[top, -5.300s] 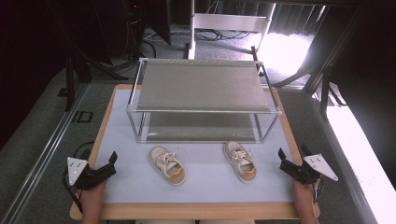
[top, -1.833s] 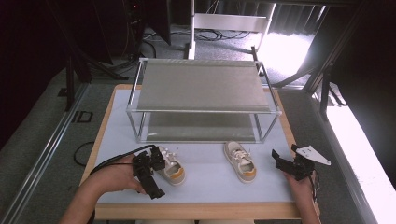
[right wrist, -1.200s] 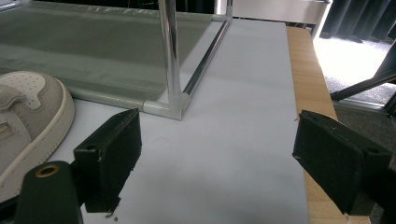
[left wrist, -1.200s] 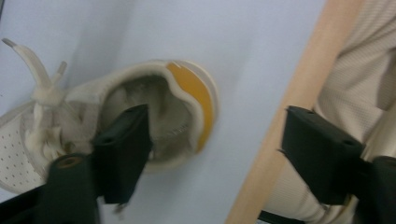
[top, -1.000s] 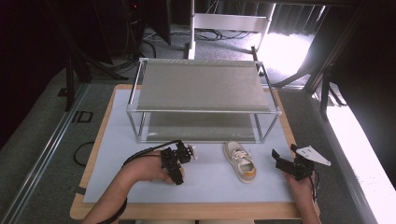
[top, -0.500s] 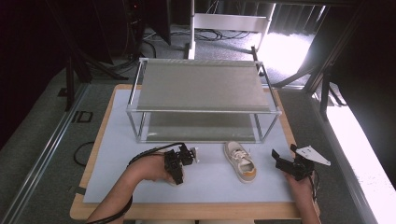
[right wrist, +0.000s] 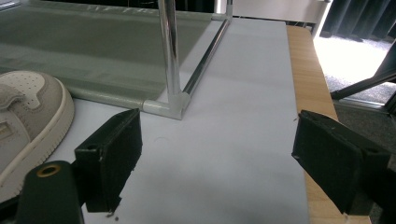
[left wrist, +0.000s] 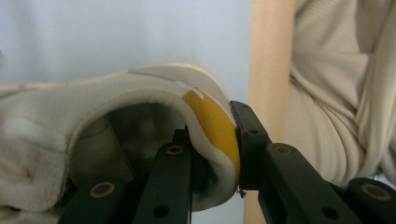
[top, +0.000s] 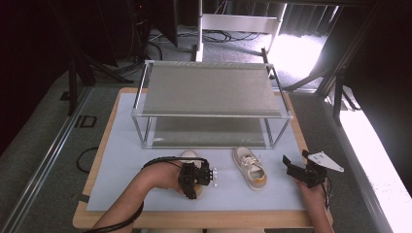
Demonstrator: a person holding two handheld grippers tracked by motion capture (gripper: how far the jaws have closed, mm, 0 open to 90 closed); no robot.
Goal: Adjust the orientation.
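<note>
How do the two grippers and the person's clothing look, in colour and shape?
Both grippers are black. The left gripper trails a black cable; its jaws carry brass-coloured rivets. The right gripper bears a pale grey three-cornered plate and has blocky black pads. The person wears a cream ribbed top.

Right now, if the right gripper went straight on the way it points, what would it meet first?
Probably the shoe rack's near corner post. The right gripper stands open over bare mat, with the right shoe off to one side of its line; depth is hard to judge.

Wooden desk [top: 296, 121] carries pale mat [top: 121, 160]; on mat: two-tier metal rack [top: 209, 92], one shoe [top: 250, 167] in front, second shoe [top: 190, 156] beside it.
</note>
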